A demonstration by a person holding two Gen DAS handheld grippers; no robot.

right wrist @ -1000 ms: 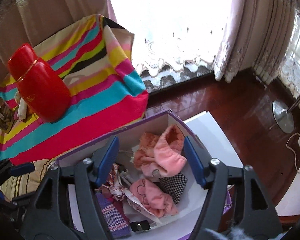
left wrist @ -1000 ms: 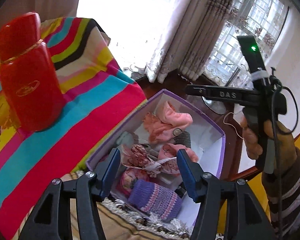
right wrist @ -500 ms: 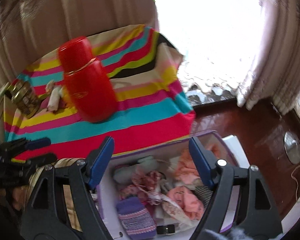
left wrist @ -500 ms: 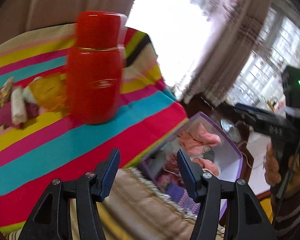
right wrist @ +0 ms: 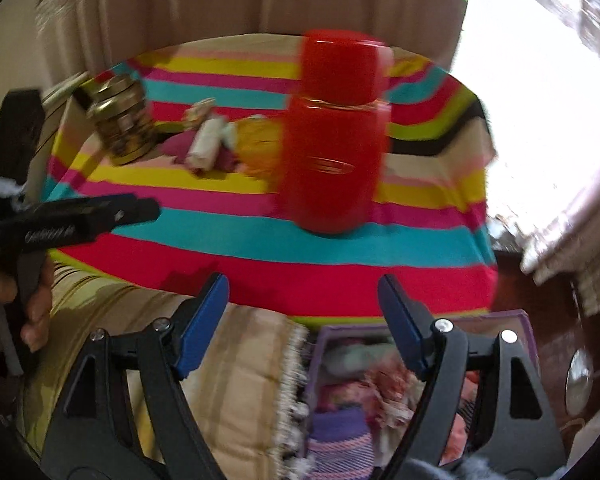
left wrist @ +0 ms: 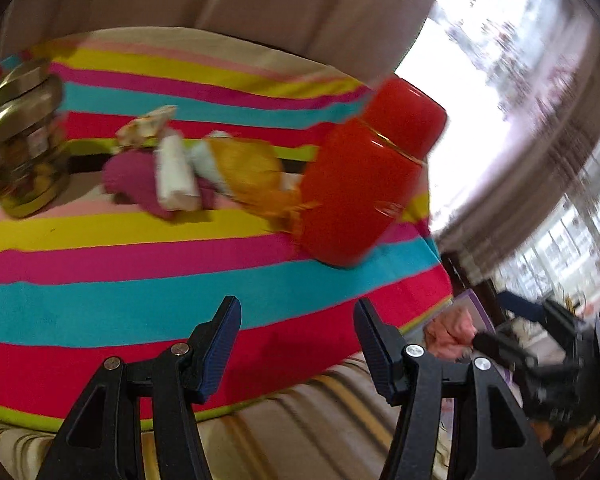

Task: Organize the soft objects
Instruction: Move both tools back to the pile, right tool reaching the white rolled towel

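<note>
Left gripper (left wrist: 297, 330) and right gripper (right wrist: 303, 306), both with jaws apart and nothing between them, above a striped cloth (right wrist: 228, 236); small soft objects (left wrist: 172, 176), apparently rolled socks though blurred, lie on the cloth between a brass-lidded jar (left wrist: 24, 148) and a red flask (right wrist: 334, 140); purple box (right wrist: 496, 318) of soft items beside the cloth's near edge.

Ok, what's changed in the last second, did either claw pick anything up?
No pickup. Both claws swung away from the purple box toward the striped cloth: the left claw and right claw now hang over its red band, both empty. The right claw's jaws stand wider than before. The red flask, the jar and the small soft bundle lie as they did.
</note>
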